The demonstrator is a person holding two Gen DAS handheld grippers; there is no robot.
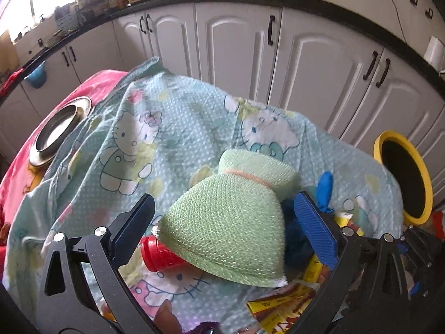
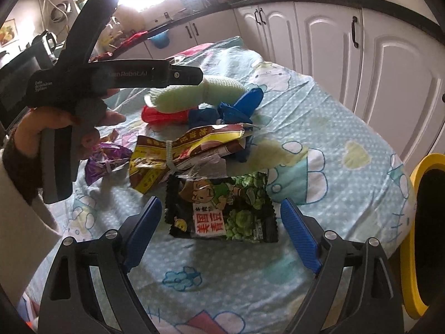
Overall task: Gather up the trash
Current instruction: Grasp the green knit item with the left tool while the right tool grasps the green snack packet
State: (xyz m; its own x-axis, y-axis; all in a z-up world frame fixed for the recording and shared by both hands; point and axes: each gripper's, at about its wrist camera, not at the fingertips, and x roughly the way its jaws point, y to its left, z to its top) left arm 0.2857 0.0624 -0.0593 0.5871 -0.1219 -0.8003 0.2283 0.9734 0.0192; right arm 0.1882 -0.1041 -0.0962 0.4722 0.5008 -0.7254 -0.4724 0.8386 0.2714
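A green mesh sponge [image 1: 233, 217] lies on the cartoon cloth, over a red bottle [image 1: 158, 253] and beside blue scraps [image 1: 325, 186]. My left gripper [image 1: 222, 233] is open with its jaws on either side of the sponge, not touching it. In the right wrist view my right gripper [image 2: 219, 233] is open around a black-green snack packet [image 2: 222, 208]. Beyond it lie a yellow-brown wrapper [image 2: 180, 153], a purple wrapper [image 2: 105, 158], the sponge [image 2: 194, 94] and the red bottle [image 2: 164, 117]. The left gripper's body [image 2: 111, 75] hovers above them.
A yellow-rimmed bin [image 1: 403, 178] stands at the table's right edge; it also shows in the right wrist view [image 2: 422, 222]. A steel plate [image 1: 58, 130] sits on the red cloth at left. White cabinets [image 1: 250, 50] run behind the table.
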